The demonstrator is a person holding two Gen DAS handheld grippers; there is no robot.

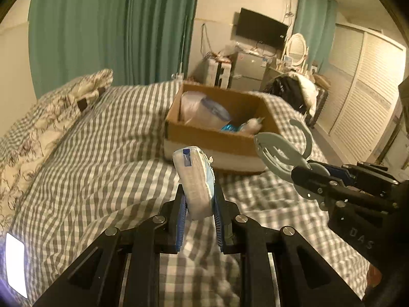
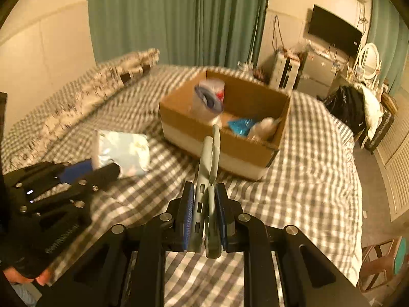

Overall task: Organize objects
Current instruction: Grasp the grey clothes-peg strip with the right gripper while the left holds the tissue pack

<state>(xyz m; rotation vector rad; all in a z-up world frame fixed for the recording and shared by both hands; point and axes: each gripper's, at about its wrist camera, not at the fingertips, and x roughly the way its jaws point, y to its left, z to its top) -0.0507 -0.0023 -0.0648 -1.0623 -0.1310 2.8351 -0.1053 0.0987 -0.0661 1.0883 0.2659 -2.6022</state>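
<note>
From the left wrist we count one box [image 1: 219, 138] on the checked bed [image 1: 102, 153], holding at least three items: a clear bag [image 1: 202, 110], something blue [image 1: 228, 127] and something white [image 1: 253, 124], all partly hidden by the box wall. Our left gripper [image 1: 200, 204] is raised above the bed, just short of the box, its pads clamped on one white-and-blue pack [image 1: 195, 181] standing upright between them. To the right, our right gripper [image 1: 314, 176] reaches in level toward the box, gripping one grey hanger [image 1: 281, 151] whose hook [image 1: 305, 135] overlaps the box corner. One pillow [image 1: 58, 107] lies far left. From the right wrist, the same box [image 2: 230, 151] appears, blurred; its contents are hard to make out. Our right gripper [image 2: 204, 217] is clamped on the hanger [image 2: 208, 174], seen edge-on, pointing at the box. The left gripper [image 2: 102, 170] enters from the left with the pack [image 2: 125, 153] in its grip; a bit of hand [image 2: 38, 278] is cut off at the bottom edge.
</note>
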